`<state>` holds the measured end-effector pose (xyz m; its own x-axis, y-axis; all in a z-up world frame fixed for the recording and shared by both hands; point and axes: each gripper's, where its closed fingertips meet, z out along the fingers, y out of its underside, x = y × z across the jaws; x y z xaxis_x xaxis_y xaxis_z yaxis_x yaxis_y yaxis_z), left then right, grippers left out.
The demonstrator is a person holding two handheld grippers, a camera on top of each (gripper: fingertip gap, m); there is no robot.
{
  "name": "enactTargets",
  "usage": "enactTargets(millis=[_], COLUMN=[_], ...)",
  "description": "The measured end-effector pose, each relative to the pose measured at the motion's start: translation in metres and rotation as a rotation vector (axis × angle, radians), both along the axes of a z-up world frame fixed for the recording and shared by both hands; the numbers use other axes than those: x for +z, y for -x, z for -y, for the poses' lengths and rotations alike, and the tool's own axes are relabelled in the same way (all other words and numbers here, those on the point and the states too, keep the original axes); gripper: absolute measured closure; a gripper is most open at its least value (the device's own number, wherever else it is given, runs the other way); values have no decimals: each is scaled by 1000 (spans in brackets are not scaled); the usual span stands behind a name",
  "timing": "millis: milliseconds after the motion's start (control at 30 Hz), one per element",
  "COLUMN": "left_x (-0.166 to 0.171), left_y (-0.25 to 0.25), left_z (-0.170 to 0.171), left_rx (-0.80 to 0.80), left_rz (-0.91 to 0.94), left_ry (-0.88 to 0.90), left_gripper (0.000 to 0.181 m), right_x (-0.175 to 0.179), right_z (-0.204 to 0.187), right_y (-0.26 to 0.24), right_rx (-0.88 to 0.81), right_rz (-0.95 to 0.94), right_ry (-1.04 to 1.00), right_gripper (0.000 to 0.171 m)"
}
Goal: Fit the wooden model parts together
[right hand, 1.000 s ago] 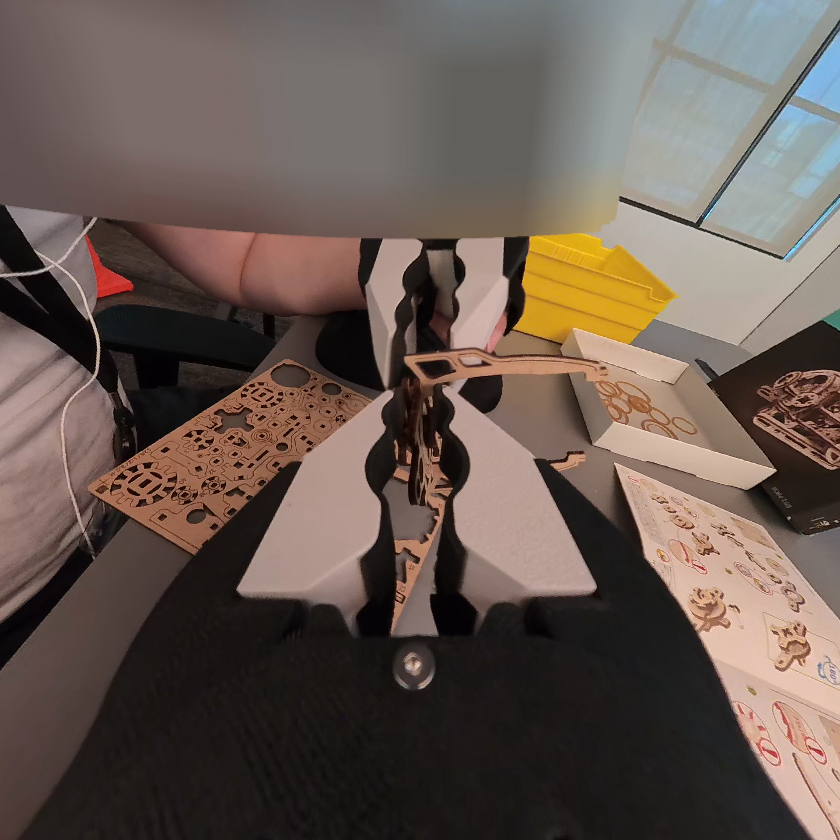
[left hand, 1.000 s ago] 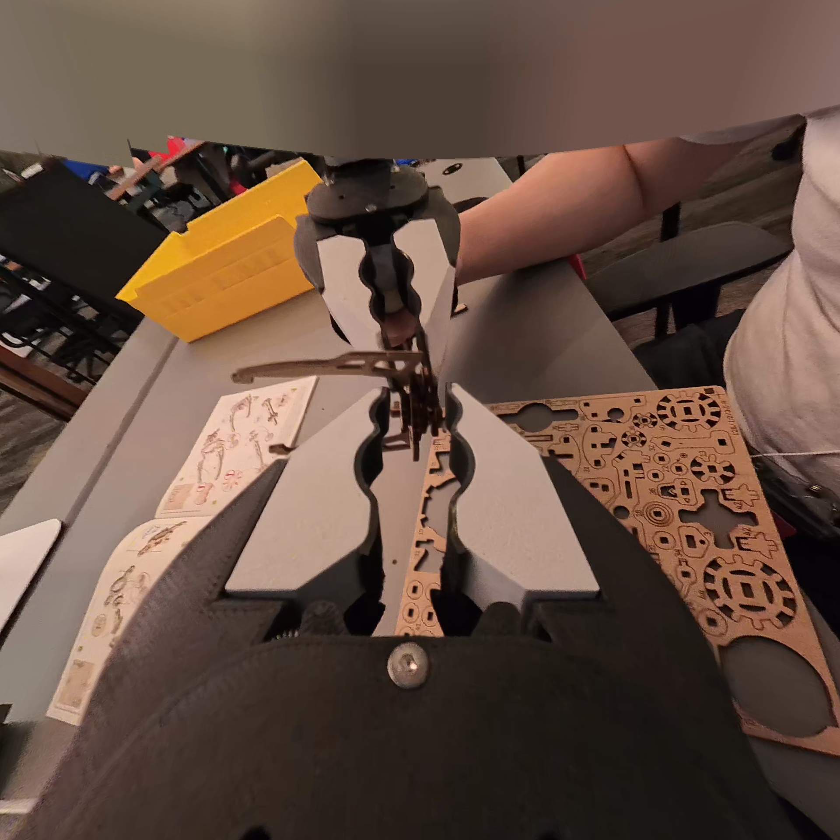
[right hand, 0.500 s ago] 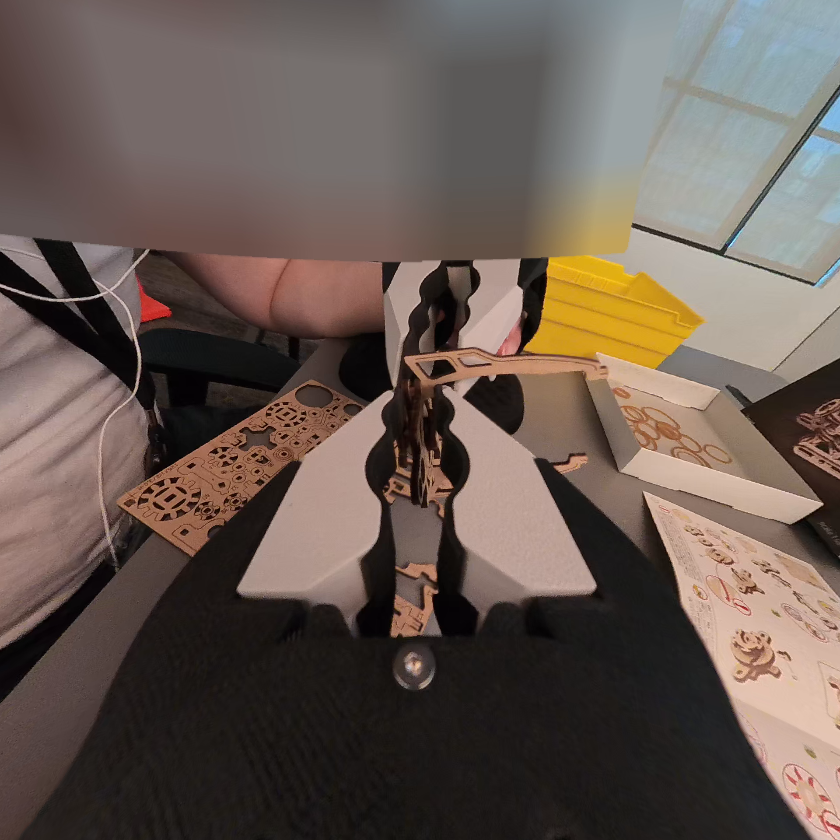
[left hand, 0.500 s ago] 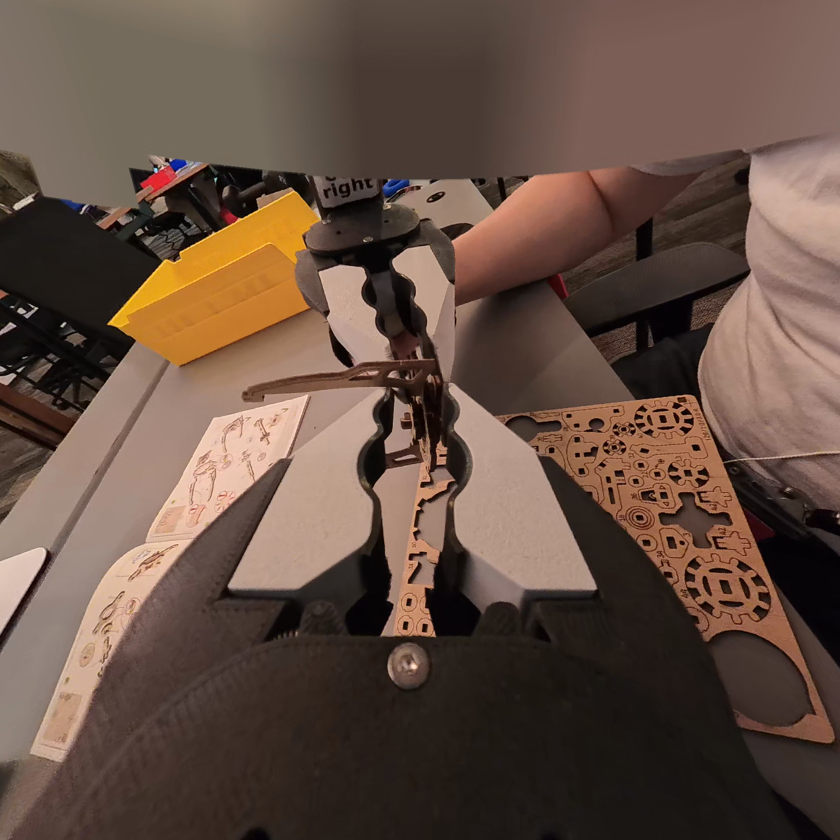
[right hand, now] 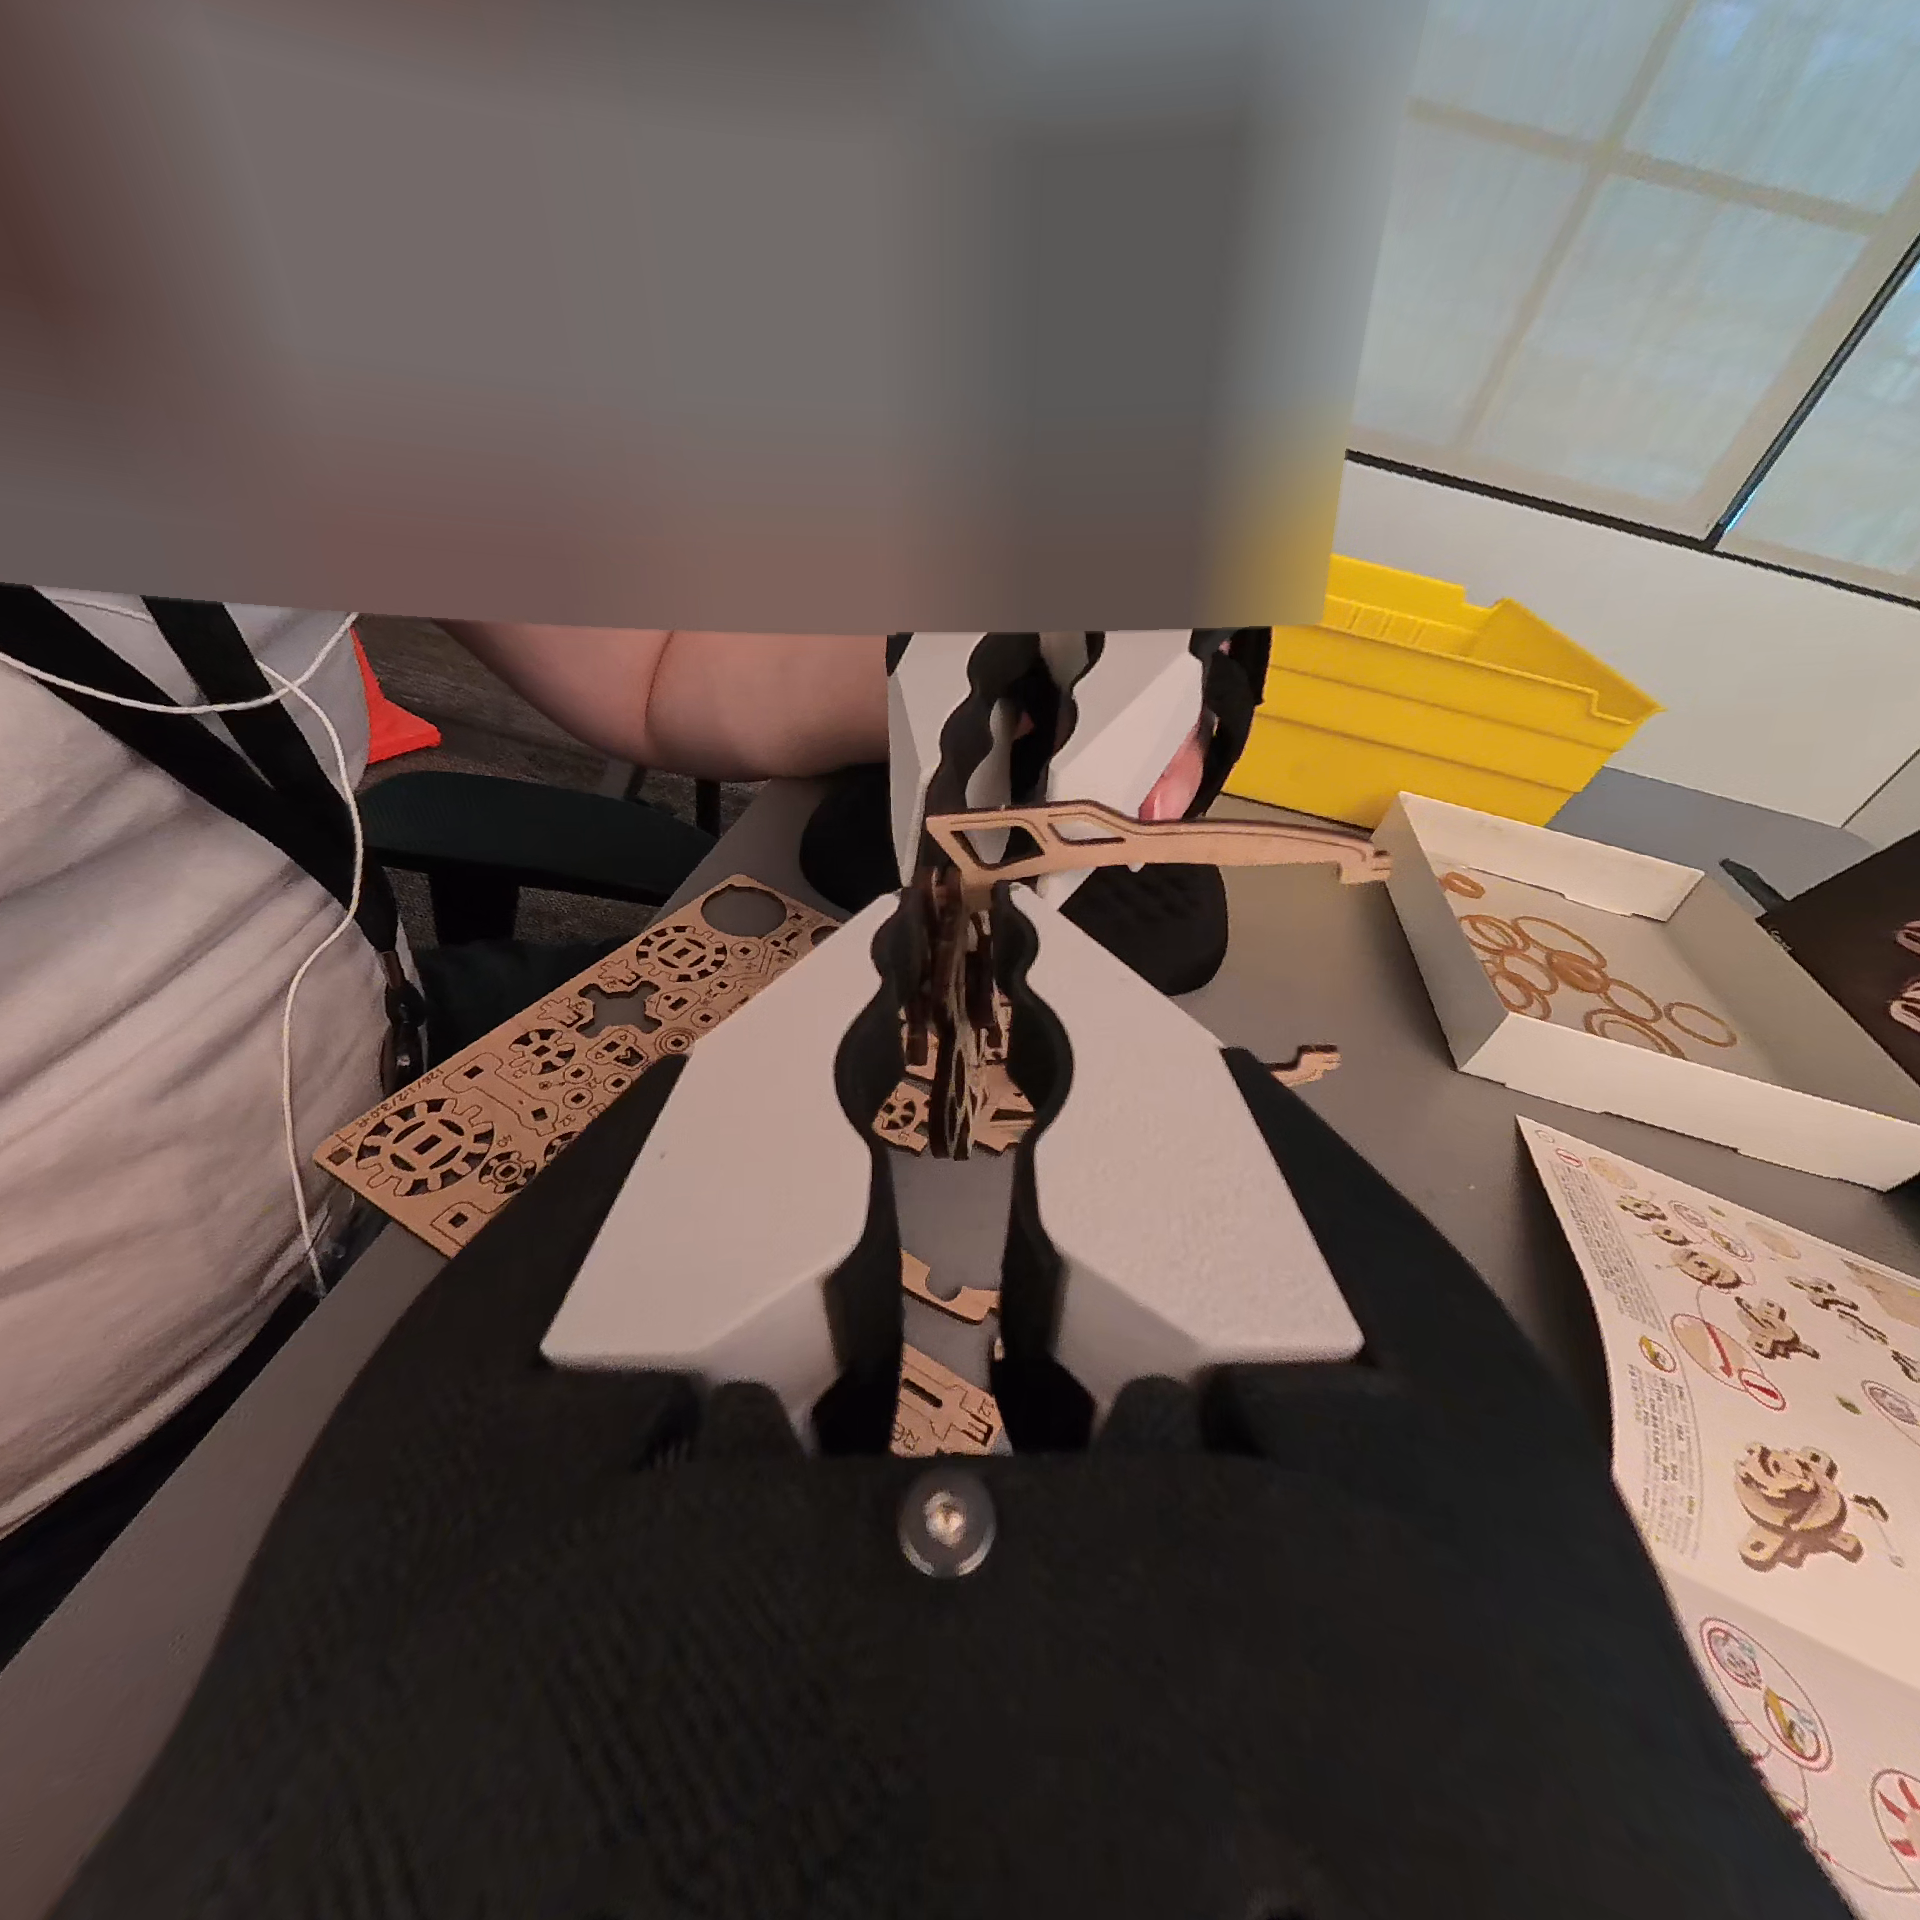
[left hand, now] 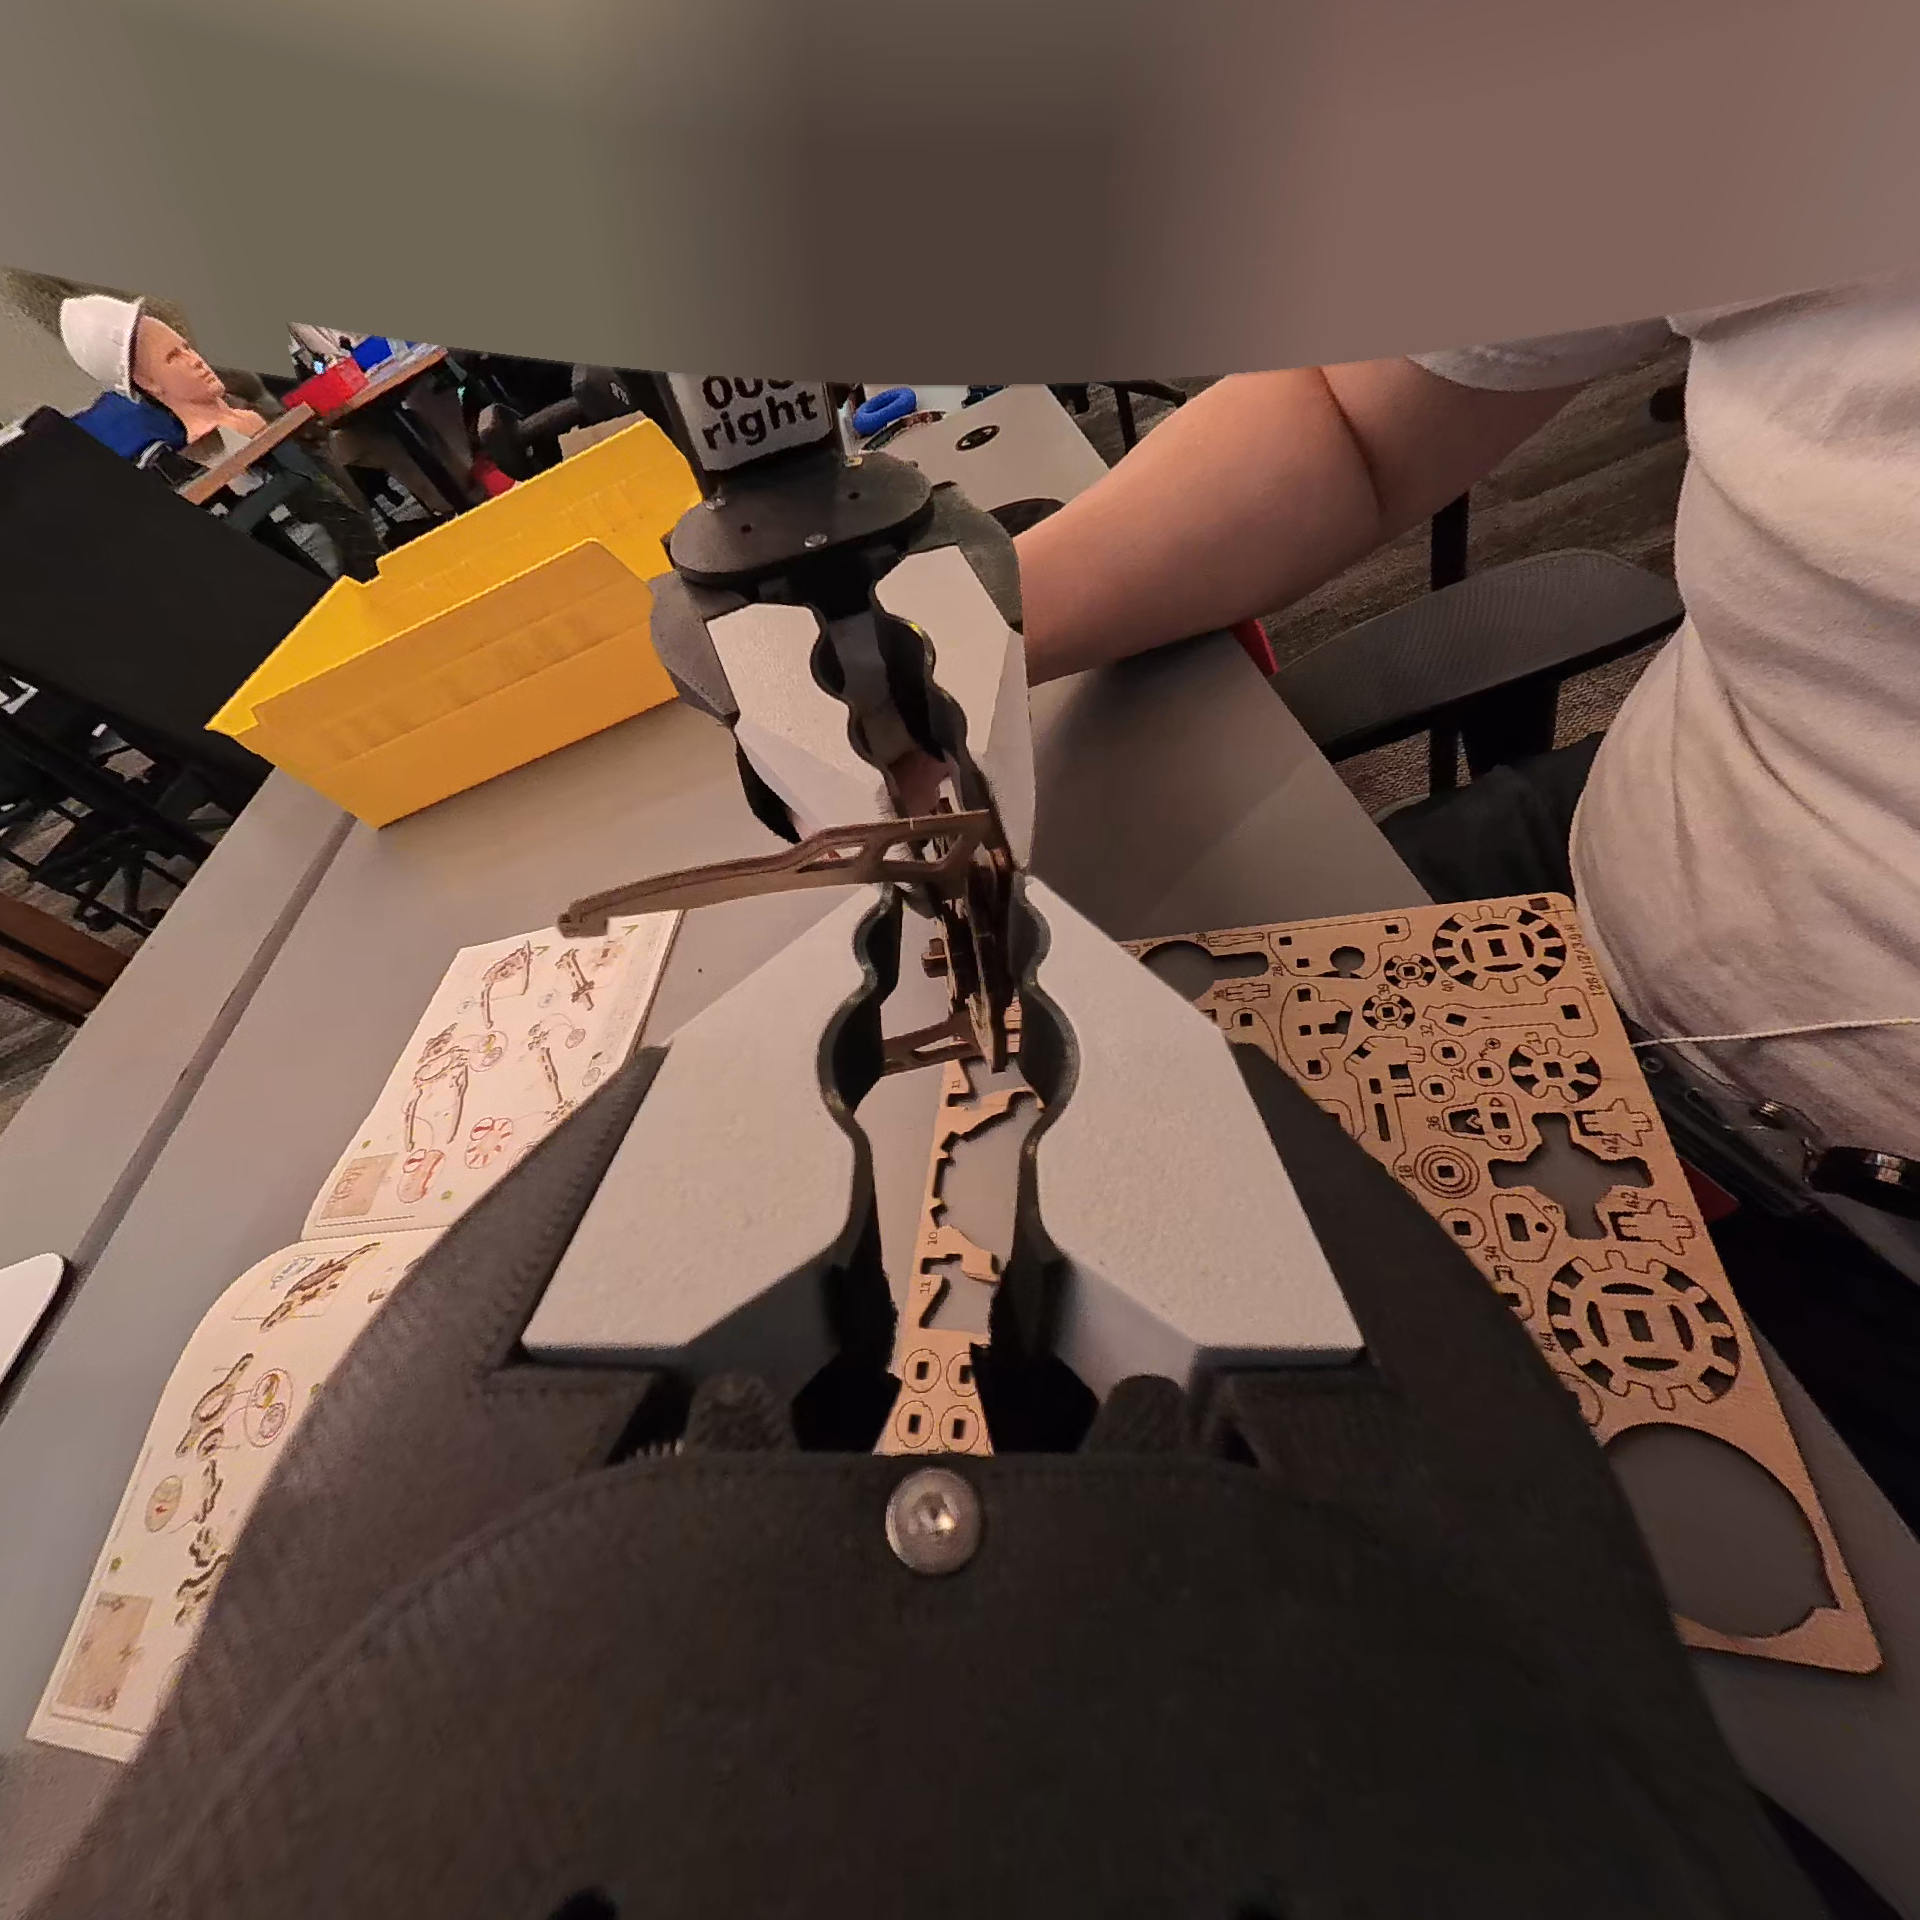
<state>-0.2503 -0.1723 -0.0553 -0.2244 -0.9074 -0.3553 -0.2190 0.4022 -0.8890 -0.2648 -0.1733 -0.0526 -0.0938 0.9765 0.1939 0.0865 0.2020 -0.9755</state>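
Tan laser-cut wooden sheet [left hand: 1475, 1132] bears gear-shaped cutouts at three o'clock; yellow bin [left hand: 457, 675] sits at ten o'clock; white instruction pages [left hand: 509, 1060] carry small coloured drawings at nine o'clock.

The right gripper [right hand: 956, 935] is closing on a small wooden model [right hand: 951, 1039], and the left gripper [right hand: 1013, 821] is facing it from the far side. A long wooden arm [right hand: 1153, 840] is sticking out to the right from the model. A cut-out wooden sheet [right hand: 540, 1081] is lying on the grey bench [right hand: 1351, 1174], beside a white tray [right hand: 1621, 1081] of rings [right hand: 1558, 971].
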Motion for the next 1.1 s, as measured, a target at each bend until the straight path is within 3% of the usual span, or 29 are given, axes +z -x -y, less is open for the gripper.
enactTargets(millis=[567, 1100], left_x=[-9, -4], left_y=[-2, -4], left_z=[12, -5], left_rx=[-70, 41], left_rz=[-47, -22], left_ry=[6, -3], left_gripper=[165, 164], right_x=[-10, -1], right_z=[11, -5], right_y=[-3, -3], right_rx=[53, 9], right_rz=[53, 5], right_ry=[-90, 74], right_gripper=[162, 156])
